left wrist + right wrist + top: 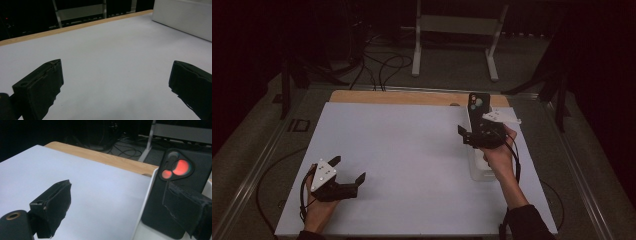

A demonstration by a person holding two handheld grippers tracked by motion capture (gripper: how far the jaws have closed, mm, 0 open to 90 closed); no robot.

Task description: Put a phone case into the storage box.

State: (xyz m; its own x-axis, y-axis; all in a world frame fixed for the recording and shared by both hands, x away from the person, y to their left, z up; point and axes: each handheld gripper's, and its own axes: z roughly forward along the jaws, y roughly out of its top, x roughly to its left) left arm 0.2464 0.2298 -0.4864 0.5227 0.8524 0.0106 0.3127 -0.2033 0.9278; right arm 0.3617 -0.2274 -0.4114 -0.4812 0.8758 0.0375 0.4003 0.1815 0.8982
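- The right gripper hangs over the right edge of the desk, jaws spread wide. From the right gripper view, one jaw stands out over the bare white surface and the other sits in front of the phone. Whether that jaw touches the phone I cannot tell, but nothing is clamped, so I judge the grip has not been taken.
- The left gripper rests low at the near left of the desk, well apart from everything, jaws splayed and empty. It looks idle to me.
- The desk wears a big white sheet, with a strip of wooden edge showing along the far side.
- The white tray lies along the right side of the sheet, long and shallow, partly under the right hand.
- The phone stands upright at the tray's far end, leaning against its wall or rim. It is the thing in play, and it is where the right gripper is aimed.
- My reading is that the job is at an early stage: the reach is made, while closing on the phone and moving it remain.
- The phone looks dark, in a matt black case, back facing the gripper.
- Its camera bump holds two round lenses that glint reddish-orange.
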